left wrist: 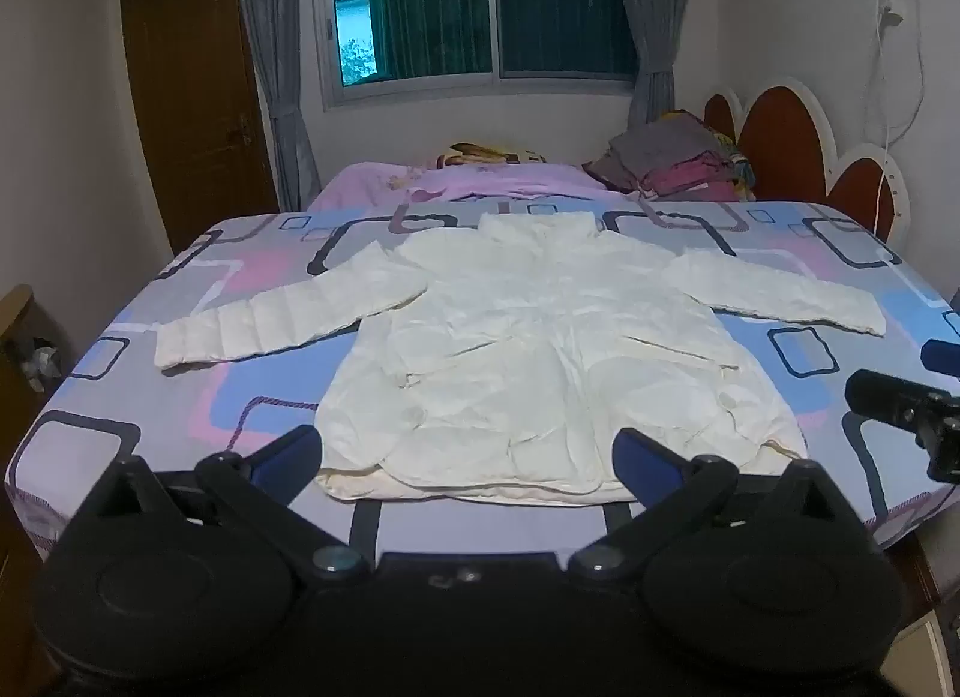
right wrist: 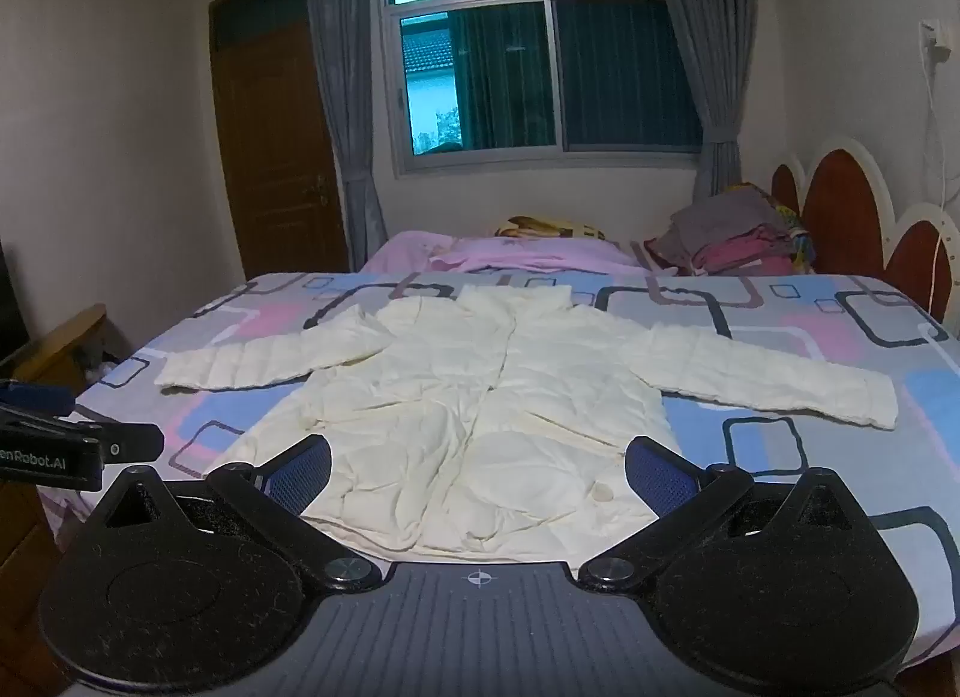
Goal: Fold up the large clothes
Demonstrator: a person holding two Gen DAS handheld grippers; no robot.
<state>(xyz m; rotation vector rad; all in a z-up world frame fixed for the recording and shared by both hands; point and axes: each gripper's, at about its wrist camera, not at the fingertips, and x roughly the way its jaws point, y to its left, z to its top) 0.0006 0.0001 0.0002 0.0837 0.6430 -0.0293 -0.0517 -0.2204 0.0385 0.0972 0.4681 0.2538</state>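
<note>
A cream quilted jacket [left wrist: 540, 337] lies flat on the bed, front up, collar at the far end and both sleeves spread sideways. In the right wrist view the same jacket [right wrist: 480, 415] fills the middle. My left gripper [left wrist: 468, 451] hovers open just short of the jacket's near hem, nothing between its blue pads. My right gripper [right wrist: 477, 466] is open as well, held above the hem with its jaws wide apart. Each gripper shows at the edge of the other's view: the right gripper [left wrist: 912, 403] at the right, the left gripper [right wrist: 66, 445] at the left.
The bed [left wrist: 180, 397] has a sheet with blue, pink and grey squares. A pink blanket [left wrist: 480, 181] and a pile of clothes [left wrist: 678, 163] lie at the far end by the red headboard [left wrist: 780, 139]. A wooden door [left wrist: 192, 97] and a window [left wrist: 480, 7] stand behind.
</note>
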